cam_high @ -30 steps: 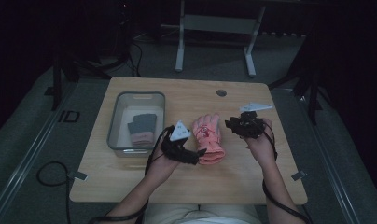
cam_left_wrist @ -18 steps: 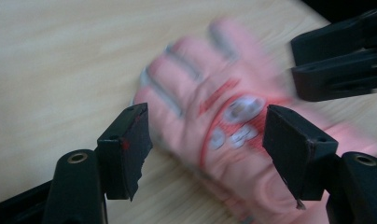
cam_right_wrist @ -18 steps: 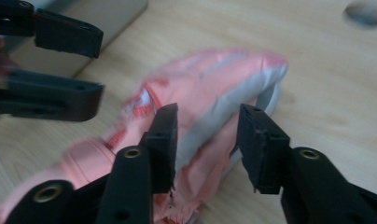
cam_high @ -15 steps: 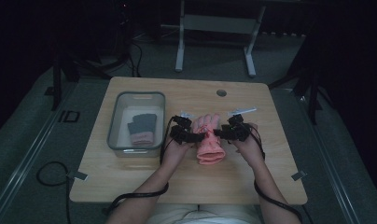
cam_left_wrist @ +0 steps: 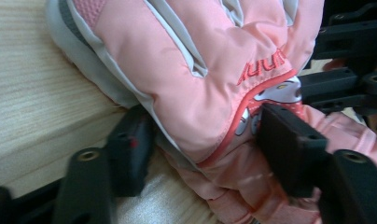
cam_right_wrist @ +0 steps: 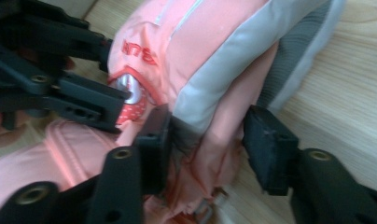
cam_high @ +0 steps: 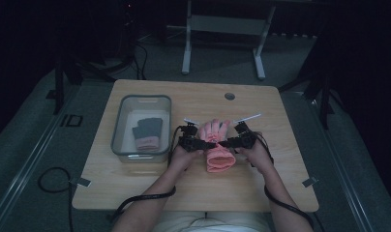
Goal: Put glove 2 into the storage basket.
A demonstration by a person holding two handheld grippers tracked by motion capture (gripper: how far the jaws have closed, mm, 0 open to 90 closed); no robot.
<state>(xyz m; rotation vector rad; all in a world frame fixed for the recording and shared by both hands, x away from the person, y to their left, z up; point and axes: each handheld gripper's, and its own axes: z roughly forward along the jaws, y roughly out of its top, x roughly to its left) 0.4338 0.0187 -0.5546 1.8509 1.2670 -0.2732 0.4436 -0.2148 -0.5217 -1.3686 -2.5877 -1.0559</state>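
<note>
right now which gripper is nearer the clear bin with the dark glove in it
Left. The left gripper works at the pink glove's left edge, on the side facing the clear bin. The right gripper is at the glove's far side, farther from the bin.

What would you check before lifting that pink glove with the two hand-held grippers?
1. Left hand-held gripper straddles the pink glove at its wrist edge; its jaws have just been closing: ok.
2. Left pads pressing firmly on the fabric: cannot tell; one pad touches the top, the other sits low beside the edge.
3. Right hand-held gripper has a fold of the glove's other side between its jaws, which have just been closing: ok.
4. Right pads clamped tight: cannot tell; a gap shows at one pad.
5. The grippers come in from opposite sides without colliding: ok.
6. Clear bin, with a dark glove inside, stands apart from the pink one: ok.
</note>
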